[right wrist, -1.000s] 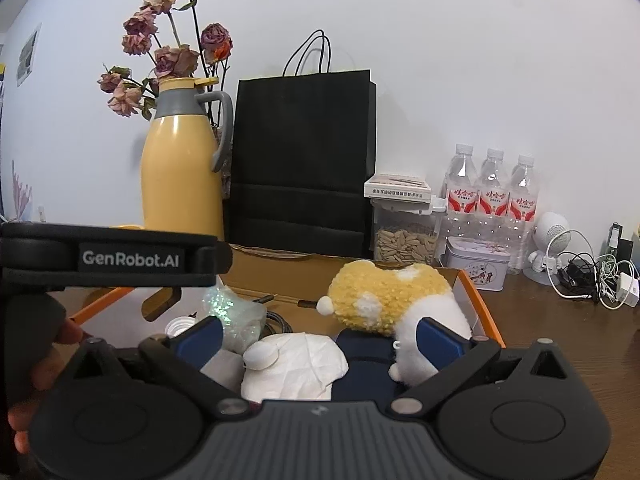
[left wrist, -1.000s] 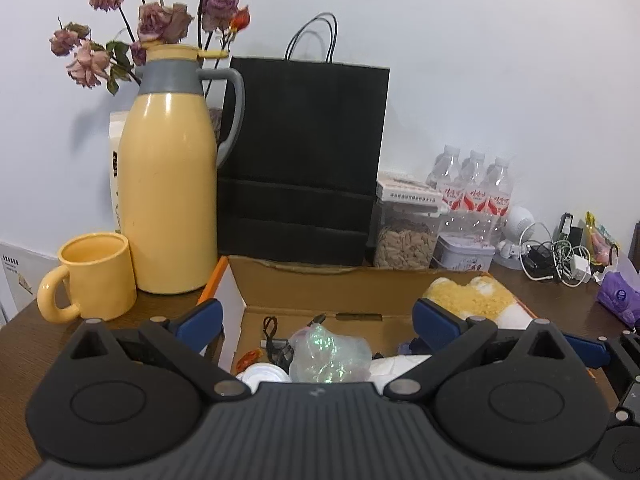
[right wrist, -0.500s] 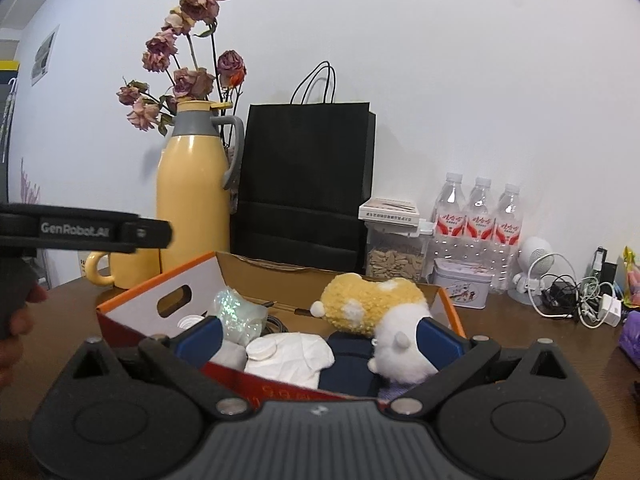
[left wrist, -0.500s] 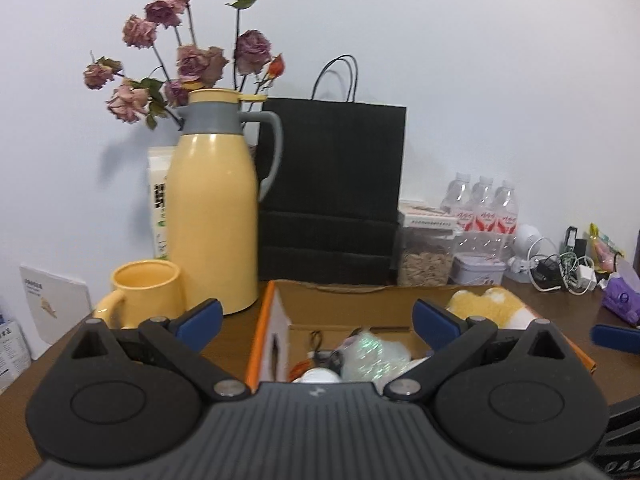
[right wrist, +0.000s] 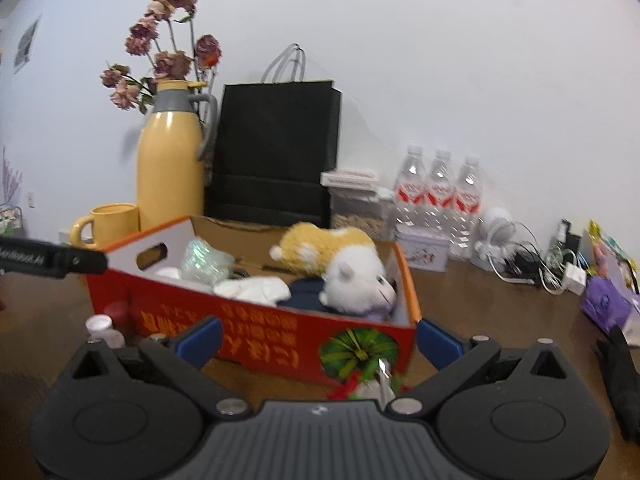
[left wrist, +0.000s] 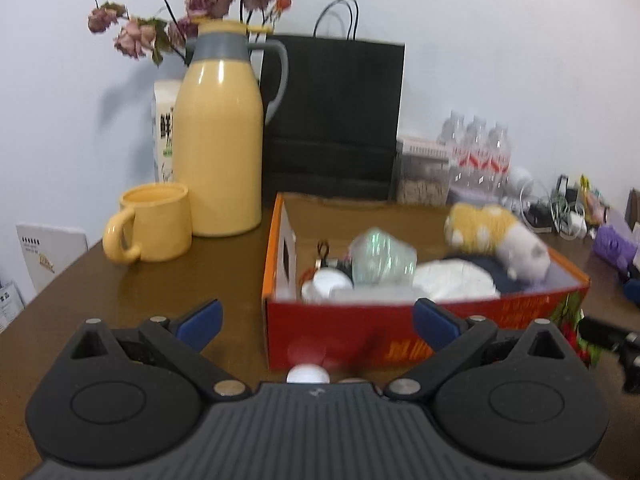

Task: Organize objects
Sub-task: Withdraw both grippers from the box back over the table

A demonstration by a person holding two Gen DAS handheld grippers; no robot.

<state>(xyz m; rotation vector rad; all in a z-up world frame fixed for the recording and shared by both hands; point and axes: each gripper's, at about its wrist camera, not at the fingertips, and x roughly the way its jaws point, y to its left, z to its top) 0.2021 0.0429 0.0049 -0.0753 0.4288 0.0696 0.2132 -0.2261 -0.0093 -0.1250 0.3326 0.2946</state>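
A red cardboard box [left wrist: 400, 320] sat on the brown surface [left wrist: 180, 280], holding a yellow-and-white plush toy [left wrist: 496, 236], a white cloth [left wrist: 452, 280] and a crinkled clear bag [left wrist: 380, 260]. The left tongs [left wrist: 316, 316] and right tongs [right wrist: 318, 334] both hung spread and empty just in front of the box. Left of the box stood a yellow mug [left wrist: 152, 228] and yellow jug [left wrist: 220, 140]; behind it, a black paper bag [left wrist: 336, 120]. 3 water bottles [right wrist: 436, 188] stood to its right.
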